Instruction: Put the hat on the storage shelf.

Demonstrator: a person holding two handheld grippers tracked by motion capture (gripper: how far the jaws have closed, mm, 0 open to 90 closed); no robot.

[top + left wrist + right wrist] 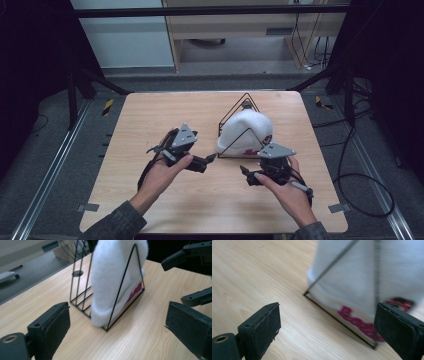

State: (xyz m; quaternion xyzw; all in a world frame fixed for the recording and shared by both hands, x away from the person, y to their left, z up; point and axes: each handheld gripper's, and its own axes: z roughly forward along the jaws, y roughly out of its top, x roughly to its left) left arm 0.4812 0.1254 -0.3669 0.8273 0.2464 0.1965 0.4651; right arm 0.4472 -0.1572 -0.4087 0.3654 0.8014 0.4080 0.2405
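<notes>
Clearly we held both grippers wide open and empty: the white hat (245, 131), draped over the wire rack (243, 106), stood just far-left of our nearer right gripper (248, 175), right of our left gripper (212, 158).

- A light wooden table (150, 200) with rounded corners carries everything.
- A black wire rack (244, 102), triangular in outline, stands directly on the wood at about 1 o'clock from the table's middle.
- A white knit hat (245, 132) with red lettering is draped over the rack; its hem reaches the tabletop.
</notes>
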